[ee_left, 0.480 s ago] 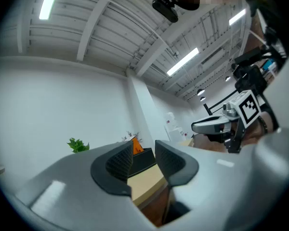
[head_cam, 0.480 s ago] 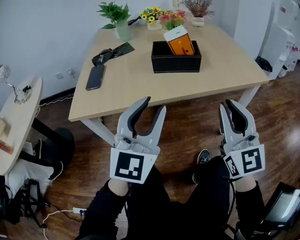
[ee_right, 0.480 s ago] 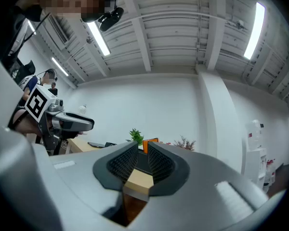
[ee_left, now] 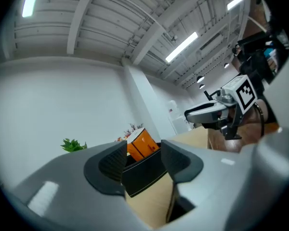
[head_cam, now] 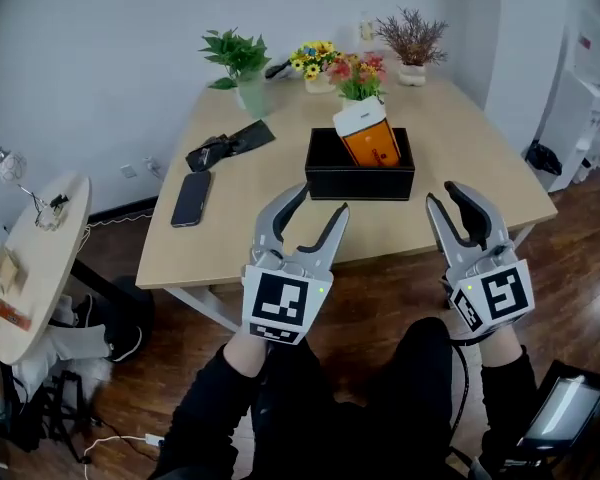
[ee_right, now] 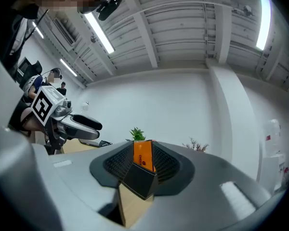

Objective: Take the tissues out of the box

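Note:
A black open-top box (head_cam: pixel 360 180) stands on the wooden table (head_cam: pixel 270 238), with an orange-and-white tissue pack (head_cam: pixel 368 136) sticking up out of it at a tilt. My left gripper (head_cam: pixel 320 200) hovers over the table's front edge, short of the box, open with nothing between its fingers. My right gripper (head_cam: pixel 443 192) is held level with it to the right, also open and holding nothing. The left gripper view looks past its jaws (ee_left: pixel 143 159) at the box (ee_left: pixel 144 174) and pack (ee_left: pixel 142 143). In the right gripper view the pack (ee_right: pixel 142 155) and box (ee_right: pixel 138 181) show between the fingers, farther off.
A dark phone (head_cam: pixel 191 198) and a black pouch (head_cam: pixel 230 143) lie on the table's left part. A green plant (head_cam: pixel 242 63), flowers (head_cam: pixel 320 63) and a dried plant (head_cam: pixel 412 43) line the far edge. A round side table (head_cam: pixel 35 258) stands left, a white cabinet (head_cam: pixel 580 118) right.
Both grippers have moved forward and up toward the table, so their tips now overlap its front edge. The box and pack have not moved. The jaws stand as before.

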